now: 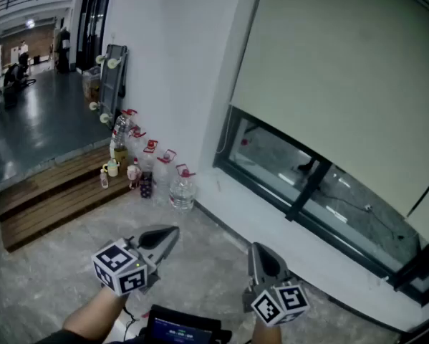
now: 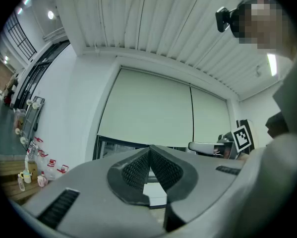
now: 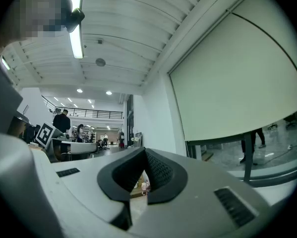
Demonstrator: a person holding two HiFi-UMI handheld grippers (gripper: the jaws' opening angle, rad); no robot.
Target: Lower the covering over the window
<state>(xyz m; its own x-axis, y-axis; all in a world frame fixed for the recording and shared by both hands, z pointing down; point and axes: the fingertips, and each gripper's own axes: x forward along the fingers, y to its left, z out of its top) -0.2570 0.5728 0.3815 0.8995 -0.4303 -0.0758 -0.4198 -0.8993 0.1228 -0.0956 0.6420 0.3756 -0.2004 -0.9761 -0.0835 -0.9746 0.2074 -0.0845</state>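
A pale beige roller blind covers most of the window; a strip of dark-framed glass shows below its bottom edge. A thin cord hangs at the window's left side. My left gripper is shut and holds nothing, low at the left and well short of the window. To its right, my right gripper is shut and empty too. In the left gripper view the closed tips point at the blind. The right gripper view has its closed tips left of the blind.
Several big water bottles with red caps stand against the white wall left of the window. A low wooden platform lies further left, and a wheeled frame leans on the wall. A white ledge runs under the window.
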